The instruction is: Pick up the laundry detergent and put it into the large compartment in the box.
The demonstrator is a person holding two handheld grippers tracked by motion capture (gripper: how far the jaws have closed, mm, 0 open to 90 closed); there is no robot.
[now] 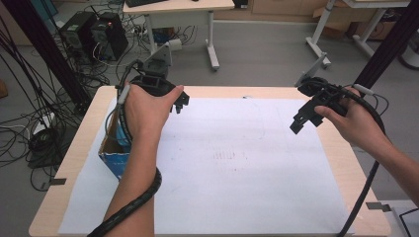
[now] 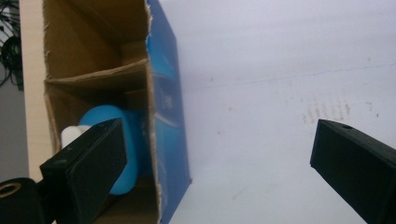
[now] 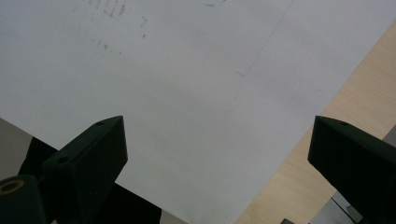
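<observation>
An open cardboard box with a blue outside stands at the left of the table, partly behind my left forearm. In the left gripper view the box shows a brown inside with a divider, and a rounded blue object with a white cap lies in it. My left gripper hangs above the paper just right of the box; its jaws stand open with nothing between them. My right gripper hovers at the right side, and there too the jaws are open and hold nothing.
A large white paper sheet with faint marks covers most of the wooden table. The table's edge runs close under the right gripper. Beyond the table are computer towers, floor cables and a desk.
</observation>
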